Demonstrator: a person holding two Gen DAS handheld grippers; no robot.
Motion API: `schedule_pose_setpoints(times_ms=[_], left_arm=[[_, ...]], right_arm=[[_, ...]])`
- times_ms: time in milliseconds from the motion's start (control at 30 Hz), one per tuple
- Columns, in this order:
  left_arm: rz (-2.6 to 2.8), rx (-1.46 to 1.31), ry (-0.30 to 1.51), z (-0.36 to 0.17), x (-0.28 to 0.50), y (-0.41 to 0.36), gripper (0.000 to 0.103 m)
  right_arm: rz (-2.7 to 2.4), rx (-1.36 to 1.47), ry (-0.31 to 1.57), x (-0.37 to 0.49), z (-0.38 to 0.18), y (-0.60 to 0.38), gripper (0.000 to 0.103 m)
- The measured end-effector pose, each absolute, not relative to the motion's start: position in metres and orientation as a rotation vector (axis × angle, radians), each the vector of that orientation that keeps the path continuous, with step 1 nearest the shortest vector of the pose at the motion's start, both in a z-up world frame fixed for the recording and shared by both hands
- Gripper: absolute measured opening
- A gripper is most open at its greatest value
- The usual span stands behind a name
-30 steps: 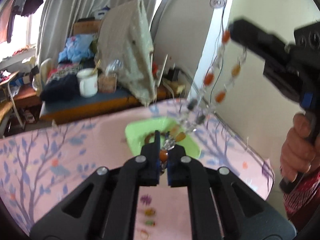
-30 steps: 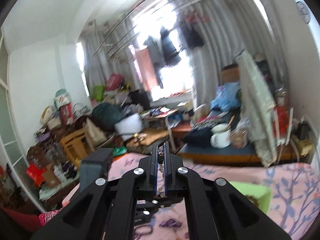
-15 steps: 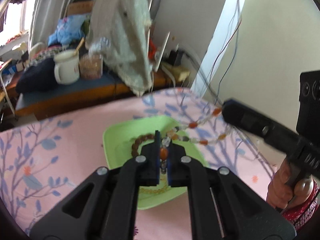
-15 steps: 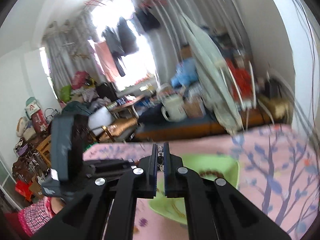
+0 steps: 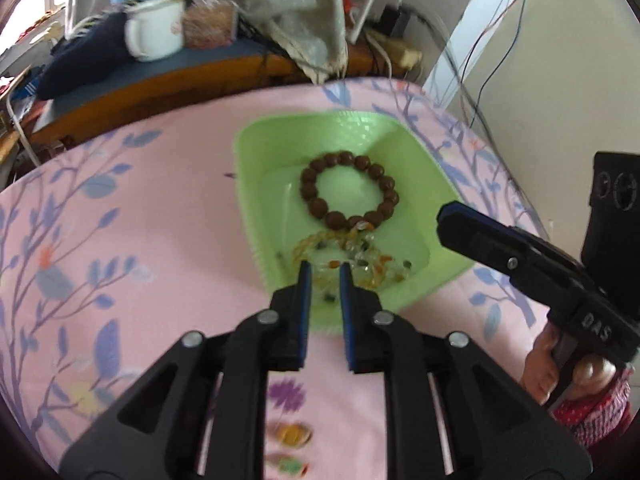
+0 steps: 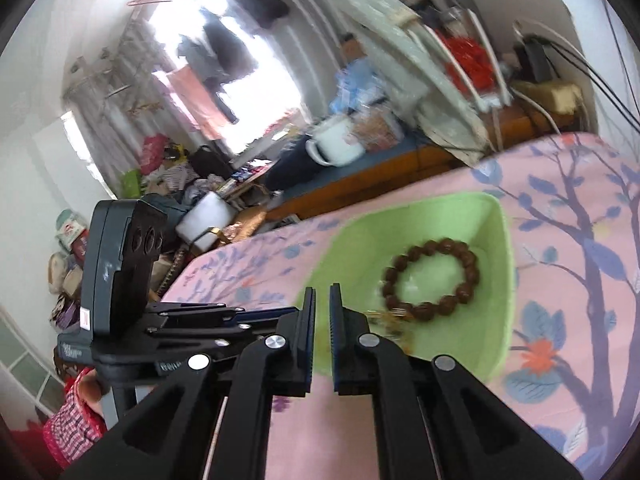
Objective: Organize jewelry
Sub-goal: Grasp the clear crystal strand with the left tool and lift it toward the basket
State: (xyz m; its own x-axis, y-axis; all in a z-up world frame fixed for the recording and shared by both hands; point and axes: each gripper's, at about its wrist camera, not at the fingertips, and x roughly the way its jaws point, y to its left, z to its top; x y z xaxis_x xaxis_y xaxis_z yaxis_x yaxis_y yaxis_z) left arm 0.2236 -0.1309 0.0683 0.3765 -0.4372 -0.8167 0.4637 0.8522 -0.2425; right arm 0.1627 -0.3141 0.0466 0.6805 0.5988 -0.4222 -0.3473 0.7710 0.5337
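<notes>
- Left gripper [image 5: 323, 270], in its own wrist view, hovered over the near end of the green tray [image 5: 256, 216]; its jaws were opening, with nothing pinched between them.
- Below it, the mixed-bead necklace [image 5: 360, 258] lay heaped in the tray, touching the brown bead bracelet [image 5: 348, 196]. Likely light, limp and slippery; best pinched on a single bead.
- Right gripper [image 6: 322, 300], in its wrist view, showed a narrow gap and held nothing, beside the tray [image 6: 500, 264].
- Bracelet [image 6: 430, 280] looked like a firmer ring, graspable across its beads.
</notes>
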Motion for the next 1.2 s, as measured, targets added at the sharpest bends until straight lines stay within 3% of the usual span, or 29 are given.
schedule_pose_setpoints(times_ms=[133,167,200,267,433,533,767,867,1200], left_arm=[[-0.567,-0.066,0.946,0.091,0.195,-0.072,0.013],[-0.535,-0.083,0.915,0.095,0.184,-0.048,0.013],[-0.509,-0.086,0.904,0.096,0.179,-0.036,0.013],[-0.436,-0.082,0.882,0.095,0.165,-0.008,0.013],[-0.340,-0.090,0.895,0.071,0.135,0.036,0.013],[-0.312,-0.090,0.900,0.053,0.119,0.049,0.014],[-0.343,-0.166,0.929,0.034,0.112,0.057,0.013],[-0.364,-0.156,0.923,0.035,0.106,0.051,0.013],[-0.449,-0.126,0.887,0.051,0.102,0.021,0.017]], right_arm=[[0.647,0.420,0.621,0.138,0.058,-0.288,0.000],[0.660,0.405,0.627,0.135,0.059,-0.280,0.016],[0.675,0.387,0.635,0.131,0.059,-0.270,0.023],[0.711,0.329,0.662,0.122,0.055,-0.246,0.026],[0.701,0.147,0.750,0.119,0.038,-0.201,0.025],[0.680,0.095,0.803,0.131,0.025,-0.184,0.011],[0.546,-0.022,0.894,0.178,-0.006,-0.154,0.009],[0.585,0.029,0.911,0.182,-0.009,-0.158,0.000],[0.764,0.183,0.762,0.138,0.071,-0.177,0.000]])
